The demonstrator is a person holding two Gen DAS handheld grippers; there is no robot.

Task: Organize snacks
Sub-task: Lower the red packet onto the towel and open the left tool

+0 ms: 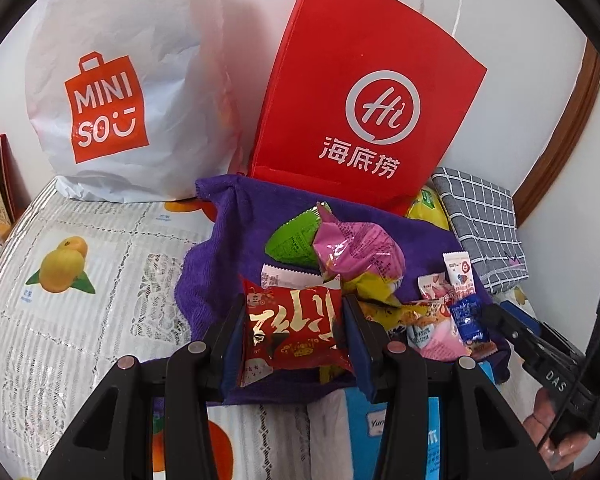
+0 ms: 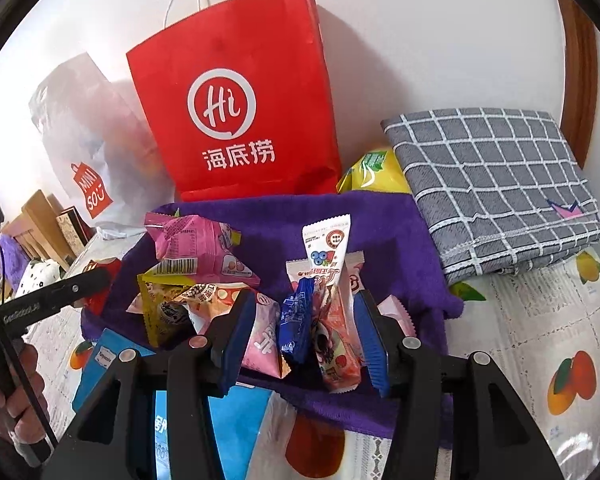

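Observation:
A pile of snack packets lies on a purple towel [image 1: 220, 248] on the table. My left gripper [image 1: 294, 332] is shut on a red packet with gold characters [image 1: 296, 332], its pads pressing both sides. Behind it lie a green packet [image 1: 292, 240] and a pink packet [image 1: 356, 248]. My right gripper [image 2: 306, 332] sits around a blue packet [image 2: 298, 324] and a pink-and-white stick packet [image 2: 332, 320]; its pads stand apart from them. A pink packet [image 2: 196, 248] and a yellow one [image 2: 160, 308] lie to its left. The right gripper also shows in the left wrist view [image 1: 540, 340].
A red paper bag [image 1: 364, 100] and a white Miniso bag [image 1: 112, 92] stand against the wall. A folded grey checked cloth [image 2: 496, 184] lies at right, a yellow packet [image 2: 376, 172] beside it. A blue box [image 2: 112, 364] lies near the front edge.

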